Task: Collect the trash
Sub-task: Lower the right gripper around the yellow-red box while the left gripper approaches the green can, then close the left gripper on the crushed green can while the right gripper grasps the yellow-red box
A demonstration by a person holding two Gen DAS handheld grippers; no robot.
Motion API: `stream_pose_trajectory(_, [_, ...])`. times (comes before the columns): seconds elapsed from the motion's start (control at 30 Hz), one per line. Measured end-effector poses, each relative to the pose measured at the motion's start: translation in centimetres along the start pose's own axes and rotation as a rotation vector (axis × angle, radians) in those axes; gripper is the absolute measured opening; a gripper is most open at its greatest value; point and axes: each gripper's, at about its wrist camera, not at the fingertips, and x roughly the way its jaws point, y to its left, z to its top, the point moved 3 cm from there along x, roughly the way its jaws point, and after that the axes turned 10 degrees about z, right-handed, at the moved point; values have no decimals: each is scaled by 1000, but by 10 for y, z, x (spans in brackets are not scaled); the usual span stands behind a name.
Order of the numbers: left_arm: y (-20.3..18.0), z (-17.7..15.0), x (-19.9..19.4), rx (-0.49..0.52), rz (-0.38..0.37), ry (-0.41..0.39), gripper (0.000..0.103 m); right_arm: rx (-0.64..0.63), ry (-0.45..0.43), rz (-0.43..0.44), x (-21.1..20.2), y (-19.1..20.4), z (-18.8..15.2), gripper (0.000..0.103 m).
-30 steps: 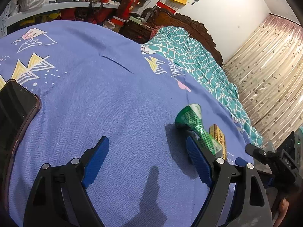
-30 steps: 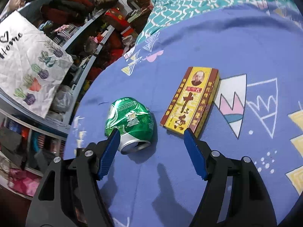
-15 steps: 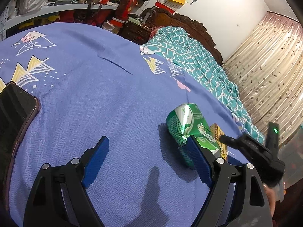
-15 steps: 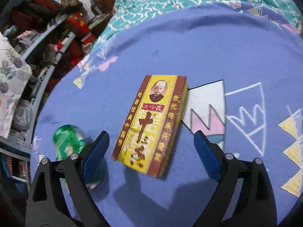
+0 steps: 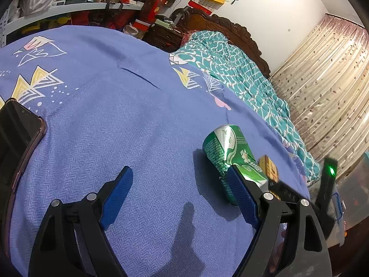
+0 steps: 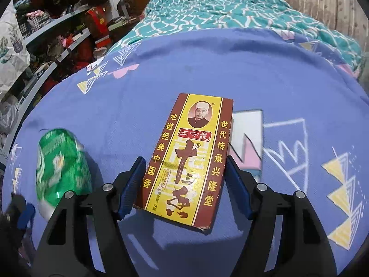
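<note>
Right now the yellow and brown box lies flat on the blue bedspread, with its long side pointing away from the right gripper. The 2 blue pads of that gripper sit on each side of the box, and its jaws are closing. The right pad is right at the box edge and the left pad is just beside the other edge, but I cannot tell if they press on it yet.

Just to the left of the box lies a dented green can on its side. It looks blurry in the right wrist view.

From the left wrist view, the left gripper is wide open with nothing between its pads, only bedspread. The green can lies just past its right pad, and a bit of the box peeks out behind the can.

A dark phone lies near the left edge of the bedspread. Farther back is a teal patterned blanket, a carved wooden headboard, messy shelves and a striped curtain.
</note>
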Motion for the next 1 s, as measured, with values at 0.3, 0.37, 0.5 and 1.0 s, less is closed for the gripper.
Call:
stream_pose_trajectory(0.3, [-2,-1,2,14,0,16,80,-11,-31,6,-55,-26,-56,71])
stream_pose_trajectory(0.37, [-3,-1,4,21,2,21,80,-16,-31,-4,-62,-28,-65,78])
stream_pose_trajectory(0.5, [-11,0,8,60,-24,50,89,18,-50,29,-69,-32,-73,92])
stream_pose_trajectory(1.0, [-49,26,44,-15,-263,357,90,34,-102,131,-75,-35,-72,97])
